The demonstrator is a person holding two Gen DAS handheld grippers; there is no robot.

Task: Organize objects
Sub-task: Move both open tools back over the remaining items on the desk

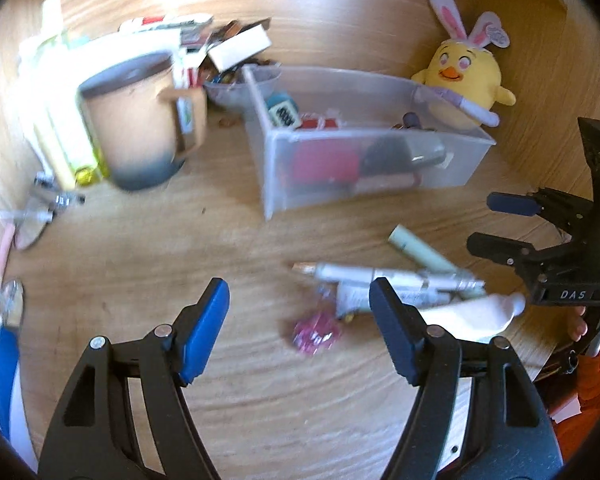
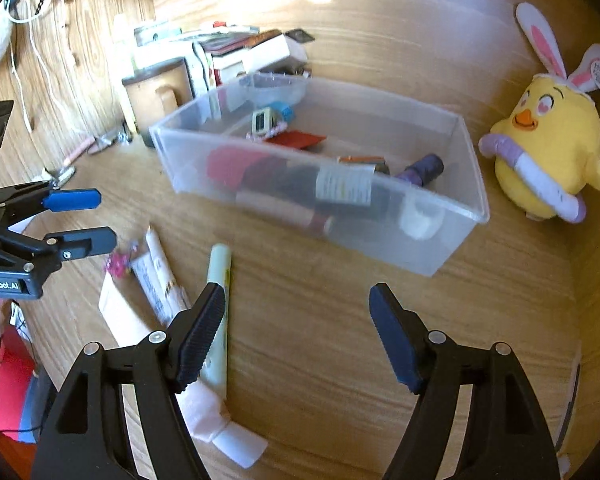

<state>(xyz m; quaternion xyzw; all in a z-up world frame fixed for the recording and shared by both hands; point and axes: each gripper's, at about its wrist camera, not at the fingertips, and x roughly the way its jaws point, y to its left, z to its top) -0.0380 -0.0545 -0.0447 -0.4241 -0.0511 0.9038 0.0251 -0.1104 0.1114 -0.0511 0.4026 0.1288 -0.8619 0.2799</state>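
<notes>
A clear plastic bin (image 1: 364, 133) (image 2: 440, 248) on the wooden desk holds several small items. In front of it lie a pale green tube (image 1: 416, 246) (image 2: 220, 280), a white tube (image 1: 400, 280) (image 2: 156, 276), a pink wrapped sweet (image 1: 316, 330) (image 2: 118, 264) and a pale pink tube (image 1: 480, 314) (image 2: 216, 420). My left gripper (image 1: 298, 292) (image 2: 96, 218) hangs open over the desk just left of this pile, gripping nothing. My right gripper (image 2: 296, 296) (image 1: 496, 222) is open too, its left finger over the green tube, nothing pressed.
A yellow chick plush (image 1: 464, 80) (image 2: 548, 152) with bunny ears sits right of the bin. A tan mug (image 1: 140, 120) (image 2: 156, 96) and stacked boxes (image 1: 240, 46) stand at the back left. Small metal items (image 1: 56, 200) lie at the left edge.
</notes>
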